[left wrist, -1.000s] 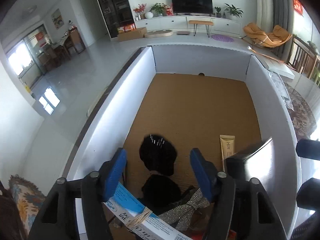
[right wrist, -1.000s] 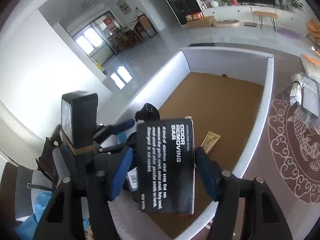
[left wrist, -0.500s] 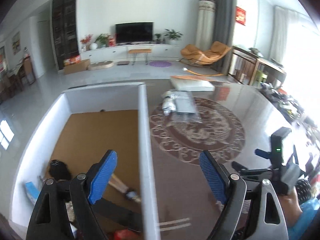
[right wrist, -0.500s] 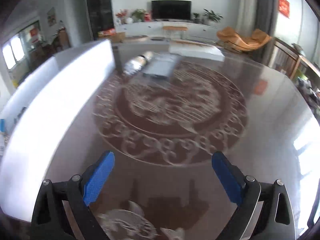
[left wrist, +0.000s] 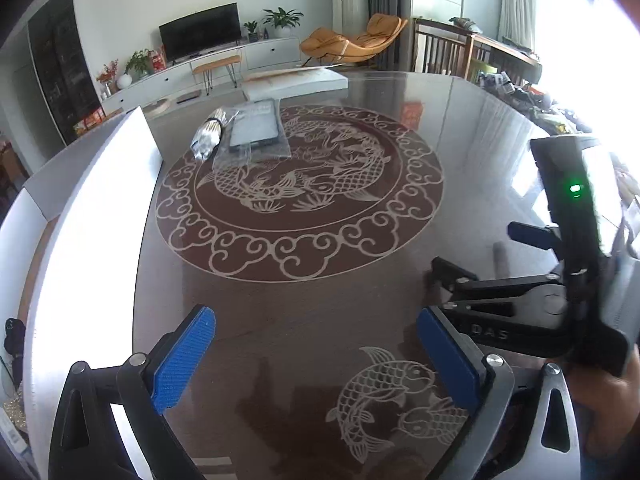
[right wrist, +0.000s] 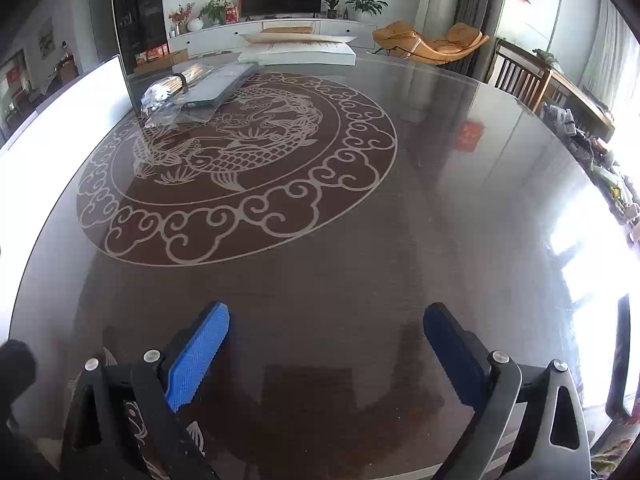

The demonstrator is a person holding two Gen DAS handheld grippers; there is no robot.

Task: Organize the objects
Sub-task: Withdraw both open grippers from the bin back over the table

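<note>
Both grippers hover over a dark glossy table (left wrist: pixel 320 292) patterned with fish and clouds. My left gripper (left wrist: pixel 314 316) has its jaws opening, with nothing between the blue pads. My right gripper (right wrist: pixel 326 310) stands open and empty over bare tabletop. Its black body (left wrist: pixel 520 312), with a green light, shows at the right of the left wrist view, held by a hand (left wrist: pixel 612 400). The white-walled sorting box (left wrist: pixel 92 220) runs along the left; a black item (left wrist: pixel 14 336) peeks inside it. At the far left of the table lie a plastic-wrapped flat dark pack (left wrist: pixel 256 128) and a silvery bundle (left wrist: pixel 208 136).
A flat white box (right wrist: pixel 300 50) lies at the table's far end. Wooden chairs (right wrist: pixel 520 76) and a cluttered side surface (right wrist: pixel 592 148) stand past the right edge. A red paper's reflection (right wrist: pixel 468 136) shows on the glossy top.
Both grippers swung from over the white box to over the table. The black box that was in the right gripper is gone from it. Both jaws stand wider.
</note>
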